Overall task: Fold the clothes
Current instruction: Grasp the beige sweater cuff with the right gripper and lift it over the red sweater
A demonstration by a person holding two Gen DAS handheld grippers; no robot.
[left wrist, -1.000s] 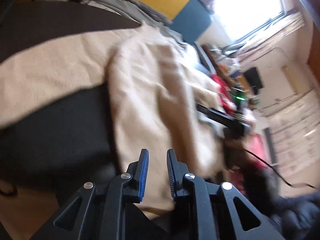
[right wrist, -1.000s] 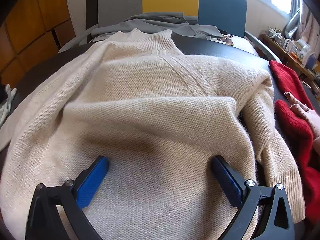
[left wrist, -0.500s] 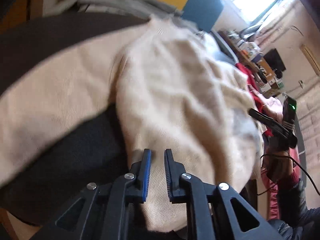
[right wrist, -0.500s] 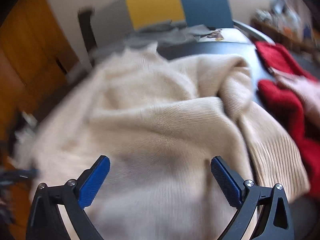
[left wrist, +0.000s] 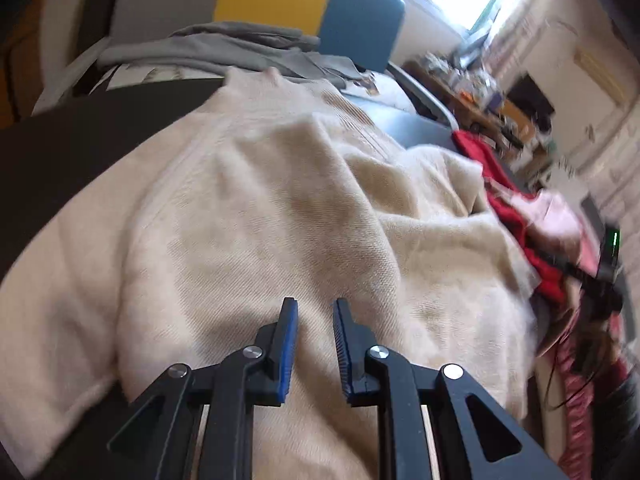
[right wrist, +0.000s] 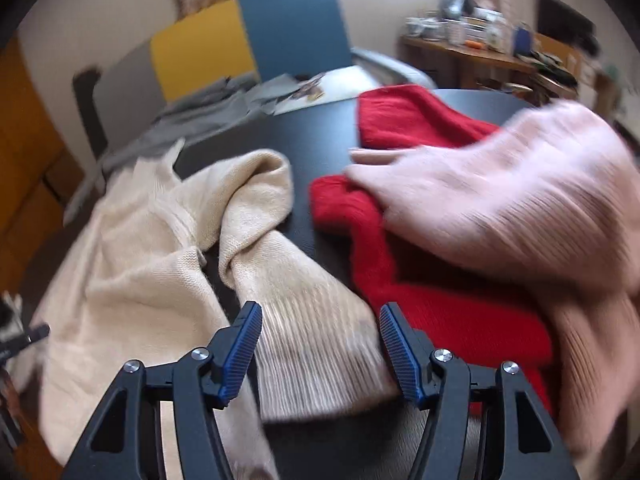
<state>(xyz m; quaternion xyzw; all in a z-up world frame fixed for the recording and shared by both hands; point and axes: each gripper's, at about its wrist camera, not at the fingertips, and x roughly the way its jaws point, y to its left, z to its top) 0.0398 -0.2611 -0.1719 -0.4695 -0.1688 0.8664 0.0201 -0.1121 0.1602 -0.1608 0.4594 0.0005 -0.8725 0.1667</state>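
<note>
dark table (right wrist: pixel 320 128) carrying a cream sweater (left wrist: pixel 248 216); right gripper (right wrist: pixel 320 320) gaping wide over its ribbed sleeve (right wrist: pixel 312 328) at 6 o'clock; left gripper (left wrist: pixel 314 316) showing a narrow gap, gripping nothing.

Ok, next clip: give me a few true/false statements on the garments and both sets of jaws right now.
1. The right gripper has its jaws open around the cream sweater's ribbed cuff. True.
2. The red garment lies left of the cream sweater in the right wrist view. False: it lies to the right.
3. The left gripper hangs over cream knit, jaws narrowly apart. True.
4. A grey garment lies beyond the sweater's collar. True.
5. The table is white. False: it is black.
</note>
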